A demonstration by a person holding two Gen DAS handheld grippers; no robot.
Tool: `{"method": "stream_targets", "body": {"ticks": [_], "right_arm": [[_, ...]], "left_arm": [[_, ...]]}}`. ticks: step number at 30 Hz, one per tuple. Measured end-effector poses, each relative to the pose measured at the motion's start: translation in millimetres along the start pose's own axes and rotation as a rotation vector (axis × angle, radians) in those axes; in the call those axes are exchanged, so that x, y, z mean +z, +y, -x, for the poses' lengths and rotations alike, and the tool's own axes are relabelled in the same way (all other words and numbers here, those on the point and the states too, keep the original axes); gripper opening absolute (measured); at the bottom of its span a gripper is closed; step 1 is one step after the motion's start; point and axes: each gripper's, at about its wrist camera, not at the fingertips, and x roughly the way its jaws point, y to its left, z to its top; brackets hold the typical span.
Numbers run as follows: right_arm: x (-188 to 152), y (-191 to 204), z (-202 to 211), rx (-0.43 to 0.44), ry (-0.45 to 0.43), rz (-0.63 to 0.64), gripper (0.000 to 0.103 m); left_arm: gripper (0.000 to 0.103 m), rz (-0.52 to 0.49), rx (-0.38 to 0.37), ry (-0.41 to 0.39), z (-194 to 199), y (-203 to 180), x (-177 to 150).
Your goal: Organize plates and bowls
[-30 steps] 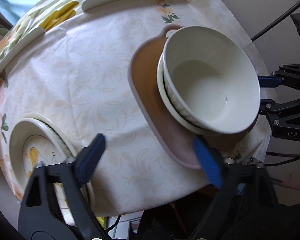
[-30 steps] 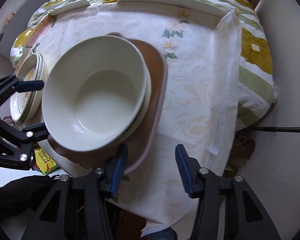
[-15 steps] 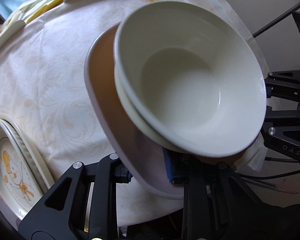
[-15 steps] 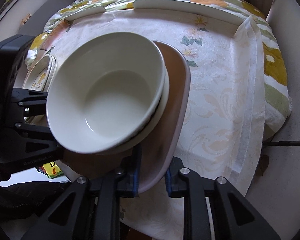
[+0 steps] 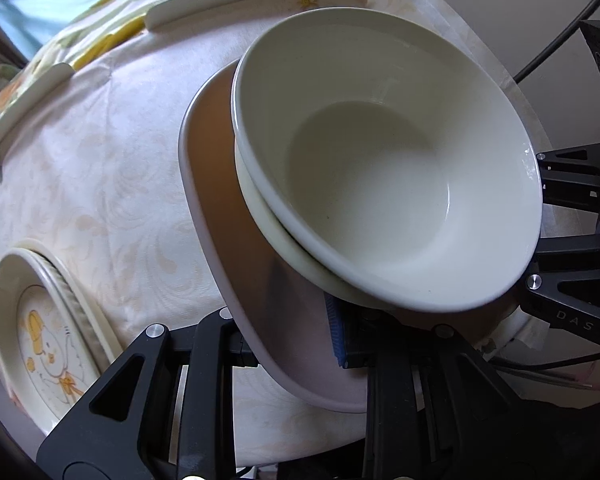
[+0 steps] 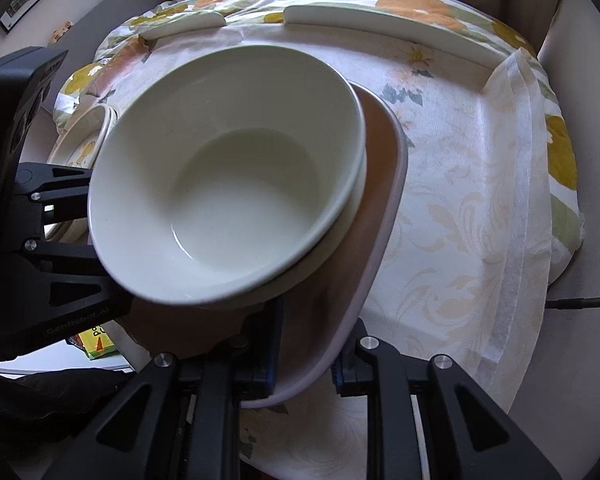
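A brown tray (image 5: pixel 236 216) carries two nested white bowls (image 5: pixel 380 184), the upper one empty. My left gripper (image 5: pixel 290 340) is shut on the tray's near rim, one pad above it and one below. In the right wrist view the same tray (image 6: pixel 380 200) and bowls (image 6: pixel 228 184) fill the middle, and my right gripper (image 6: pixel 306 360) is shut on the rim at the opposite side. Each gripper shows in the other's view, beside the bowls. A stack of cartoon-printed plates (image 5: pixel 48 344) lies on the cloth to the left.
A pale patterned cloth (image 6: pixel 480 200) covers the floral-clothed table. Long white plate rims (image 6: pixel 380 24) lie along the far edge. A yellow packet (image 6: pixel 96 340) lies below the table at the left, and a dark cable (image 6: pixel 580 302) runs off to the right.
Both grippers went from open to shut on the tray's rim. The tray and bowls now look larger and nearer in both views.
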Motion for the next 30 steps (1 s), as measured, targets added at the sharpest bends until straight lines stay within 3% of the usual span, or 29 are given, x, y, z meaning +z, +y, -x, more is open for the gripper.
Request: {"method": "stream_targets", "body": {"ticks": [10,19,30], "right_arm": [[39,44,34,-0.021,-0.075,0.085,0.019],[68,120,47,-0.025,-0.098,0.133,0.019],[77,215,8,-0.004,-0.053,0.064,0.019]], "left_arm": [[0.021,0.045,0.057,-0.089,67,36,2],[0.021,0.071,0.086,-0.119,121,103,-31],[0.021,0.008,0.065,-0.065,120,194,-99]]}}
